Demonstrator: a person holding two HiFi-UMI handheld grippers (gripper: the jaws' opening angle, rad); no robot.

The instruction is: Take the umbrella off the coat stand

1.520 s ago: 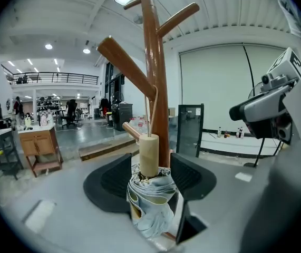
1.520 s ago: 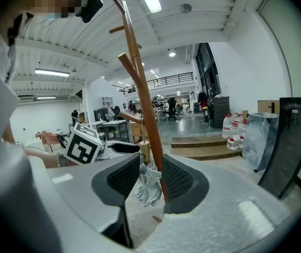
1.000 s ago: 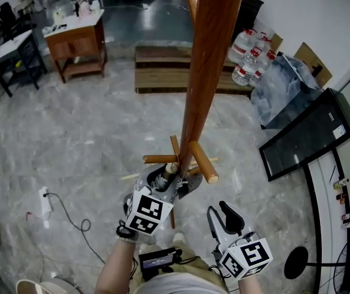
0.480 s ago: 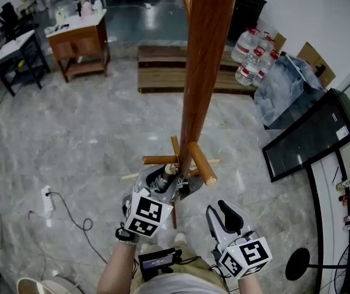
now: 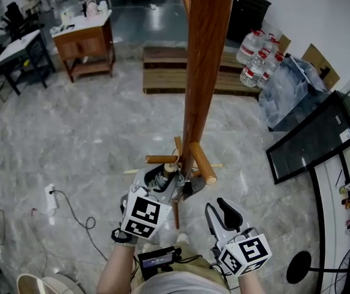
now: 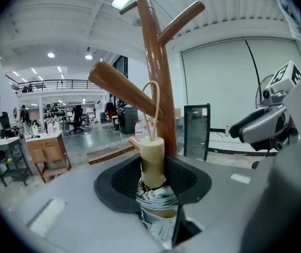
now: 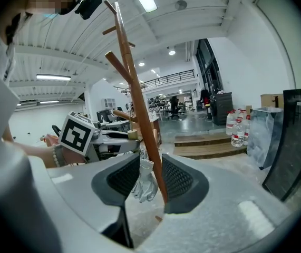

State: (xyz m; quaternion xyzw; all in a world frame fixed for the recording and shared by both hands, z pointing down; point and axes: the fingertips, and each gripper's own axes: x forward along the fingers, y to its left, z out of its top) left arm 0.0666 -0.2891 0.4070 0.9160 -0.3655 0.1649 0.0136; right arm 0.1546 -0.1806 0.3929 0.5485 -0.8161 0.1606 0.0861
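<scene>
The wooden coat stand [image 5: 202, 72] rises in front of me, with short pegs [image 5: 202, 163] low on its pole. A folded silver umbrella [image 6: 158, 204] with a cream handle [image 6: 152, 159] hangs by its cord loop [image 6: 155, 104] over one peg [image 6: 124, 88]. My left gripper [image 5: 162, 182] is shut on that handle just under the peg, and the silver canopy [image 7: 145, 181] hangs below it. My right gripper [image 5: 220, 216] hovers to the right and nearer me, open, with nothing between its pads. Past its jaws the pole [image 7: 139, 115] stands further off.
A wooden side table [image 5: 86, 38] stands back left and low wooden steps [image 5: 168, 69] behind the stand. Water bottles [image 5: 257, 57], a plastic-wrapped bundle [image 5: 294, 87] and a black panel [image 5: 315, 139] line the right. A power strip with its cable [image 5: 51, 198] lies on the floor at left.
My left gripper has edged up a little with the umbrella handle still in it. The right gripper has stayed where it was.
</scene>
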